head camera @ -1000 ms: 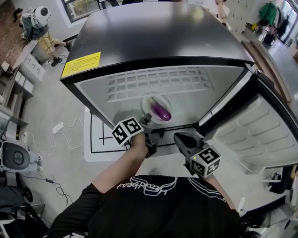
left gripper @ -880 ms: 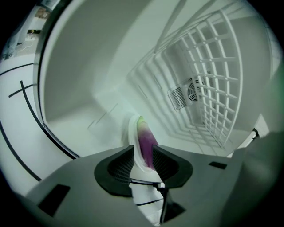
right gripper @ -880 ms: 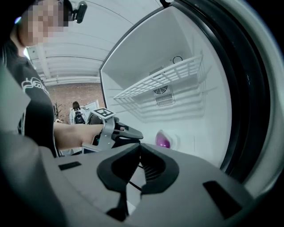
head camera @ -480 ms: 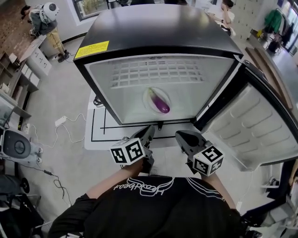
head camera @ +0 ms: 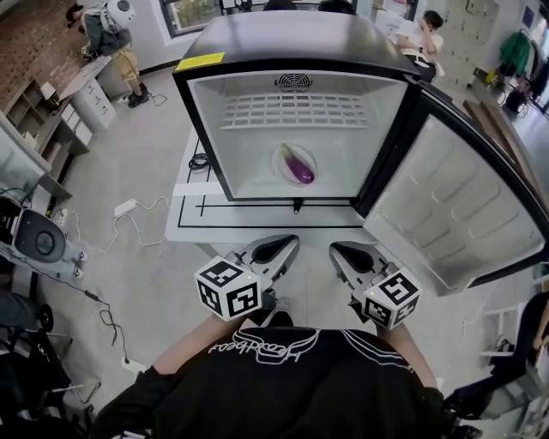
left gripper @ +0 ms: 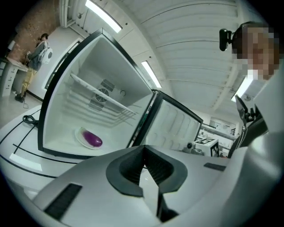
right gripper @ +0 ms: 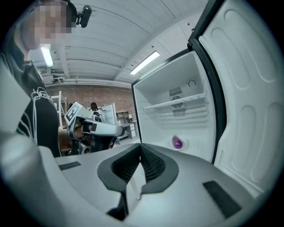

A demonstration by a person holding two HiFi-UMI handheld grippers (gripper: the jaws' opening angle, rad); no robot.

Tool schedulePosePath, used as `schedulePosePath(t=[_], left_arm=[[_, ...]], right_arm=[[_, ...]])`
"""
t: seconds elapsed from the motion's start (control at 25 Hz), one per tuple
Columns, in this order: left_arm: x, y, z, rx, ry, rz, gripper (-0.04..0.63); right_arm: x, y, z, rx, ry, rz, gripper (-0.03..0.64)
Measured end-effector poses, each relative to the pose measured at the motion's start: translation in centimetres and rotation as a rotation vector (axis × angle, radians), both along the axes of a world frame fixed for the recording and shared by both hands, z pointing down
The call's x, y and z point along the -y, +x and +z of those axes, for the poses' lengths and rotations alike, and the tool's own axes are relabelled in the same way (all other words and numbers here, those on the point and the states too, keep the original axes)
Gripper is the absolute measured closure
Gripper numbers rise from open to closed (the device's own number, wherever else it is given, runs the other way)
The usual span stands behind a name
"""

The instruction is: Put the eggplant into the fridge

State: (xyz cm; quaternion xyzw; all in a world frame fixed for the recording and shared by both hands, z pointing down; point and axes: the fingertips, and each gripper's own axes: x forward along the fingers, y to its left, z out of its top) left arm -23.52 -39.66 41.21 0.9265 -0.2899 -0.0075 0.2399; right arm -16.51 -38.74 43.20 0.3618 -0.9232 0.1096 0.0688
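The purple eggplant lies on a white plate on the floor of the open fridge; it also shows as the eggplant in the left gripper view and the eggplant in the right gripper view. Both grippers are held close to my body, well back from the fridge. The left gripper is shut with nothing between its jaws. Beside it, the right gripper is shut and empty too. Their closed pads fill the foreground as the left gripper and the right gripper.
The fridge door stands swung wide open at the right. Under the fridge is a white mat with black lines. Cables trail over the floor at the left near a grey machine. People stand at the back.
Both grippers have drawn back from the fridge opening toward my body. The left gripper has rolled and its jaws have come together. The eggplant stays on its plate.
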Motion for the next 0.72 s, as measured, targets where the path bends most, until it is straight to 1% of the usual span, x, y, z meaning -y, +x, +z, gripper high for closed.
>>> schedulePosePath(t=[0.12,0.2,0.28,0.52,0.72], left_arm=[[-3.9,0.4,-0.7,-0.017,0.005,0.044,0.586],[-6.2,0.5,-1.3,-0.035,0.02,0.043,0.586],[-8.4,0.5,-1.9,-0.035,0.045,0.039,0.588],[-13.6,0.5,-2.2,0.002,0.09,0.017,0.587],[-17.1,1.5,-1.1,0.053,0.101,0.027,0.586]], right_arm=[[-2.8,0.6,-1.2,0.027,0.026,-0.004,0.611],[-4.9,0.9,-1.8,0.036,0.04,-0.01,0.611],[-6.9,1.1,-2.5,0.042,0.057,-0.014,0.611],[-12.7,2.2,-3.7,0.054,0.112,-0.009,0.611],[-16.0,2.5,-3.2,0.055,0.101,-0.041,0.611]])
